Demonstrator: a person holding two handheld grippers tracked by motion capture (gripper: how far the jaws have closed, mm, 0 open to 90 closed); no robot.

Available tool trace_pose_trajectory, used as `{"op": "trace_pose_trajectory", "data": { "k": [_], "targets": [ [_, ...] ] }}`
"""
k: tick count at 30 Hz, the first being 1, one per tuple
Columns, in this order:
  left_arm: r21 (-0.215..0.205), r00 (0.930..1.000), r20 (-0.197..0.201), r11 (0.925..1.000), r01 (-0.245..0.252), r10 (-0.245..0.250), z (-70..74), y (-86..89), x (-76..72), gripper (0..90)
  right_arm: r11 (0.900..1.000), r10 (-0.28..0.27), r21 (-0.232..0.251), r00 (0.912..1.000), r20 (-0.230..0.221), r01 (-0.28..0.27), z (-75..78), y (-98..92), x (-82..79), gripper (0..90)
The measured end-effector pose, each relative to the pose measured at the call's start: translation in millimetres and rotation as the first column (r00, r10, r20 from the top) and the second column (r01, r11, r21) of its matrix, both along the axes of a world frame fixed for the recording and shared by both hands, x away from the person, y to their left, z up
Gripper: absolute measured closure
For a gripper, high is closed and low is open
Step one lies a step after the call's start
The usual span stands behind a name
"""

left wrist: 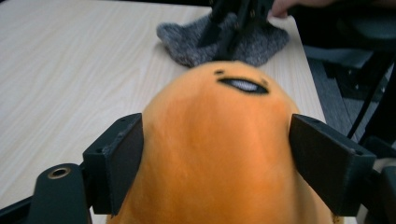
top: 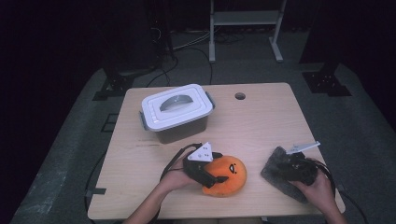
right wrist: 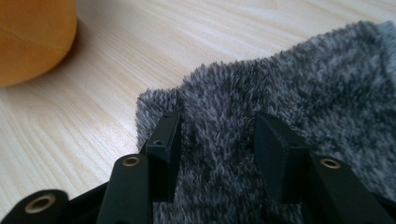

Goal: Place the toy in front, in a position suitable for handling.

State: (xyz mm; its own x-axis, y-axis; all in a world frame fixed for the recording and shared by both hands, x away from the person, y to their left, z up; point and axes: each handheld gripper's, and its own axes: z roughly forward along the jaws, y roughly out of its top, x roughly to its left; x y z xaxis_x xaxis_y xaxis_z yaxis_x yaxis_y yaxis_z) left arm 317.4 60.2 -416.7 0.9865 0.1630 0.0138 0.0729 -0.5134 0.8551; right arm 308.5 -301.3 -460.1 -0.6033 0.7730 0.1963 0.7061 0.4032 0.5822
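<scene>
An orange round plush toy [top: 227,176] with a stitched face lies near the table's front edge. My left gripper [top: 218,177] reaches over it from the left. In the left gripper view its two black pads [left wrist: 122,156] flank the plush [left wrist: 219,154] closely without denting it, so the left gripper [left wrist: 215,133] is open. At the front right lies a grey fuzzy cloth [top: 275,175]. My right gripper [top: 283,166] points down into that cloth [right wrist: 299,88]. The right gripper [right wrist: 218,123] is open, its tips sunk in the pile with a ridge of cloth between them.
A grey storage box with a white latched lid [top: 177,112] stands at the back left of the wooden table [top: 261,126]. A round cable hole [top: 240,96] sits near the far edge. The cloth [left wrist: 187,42] lies close to the table's right edge.
</scene>
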Motion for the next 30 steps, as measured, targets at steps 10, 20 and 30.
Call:
{"op": "trace_pose_trajectory", "data": {
  "k": [10, 20, 30],
  "targets": [
    [-0.082, 0.9972, -0.006, 0.9938, -0.075, 0.075, 13.0, 29.6, -1.6, 14.1, 0.999, -0.031, 0.037, 0.9987, -0.039, 0.033, -2.3, -1.5, 2.3, 49.1],
    [-0.012, 0.9992, -0.026, 0.9994, -0.031, 0.031, -1.5, 34.6, -16.1, 23.1, 0.995, -0.009, -0.099, 0.9997, 0.02, 0.011, 0.4, 12.8, -2.5, 52.8],
    [-0.01, 0.9982, -0.003, 0.9981, -0.061, 0.061, -13.1, 28.6, -14.5, 30.9, 0.983, 0.004, -0.181, 0.9999, 0.013, -0.001, 4.7, 20.8, -1.9, 78.4]
  ]
}}
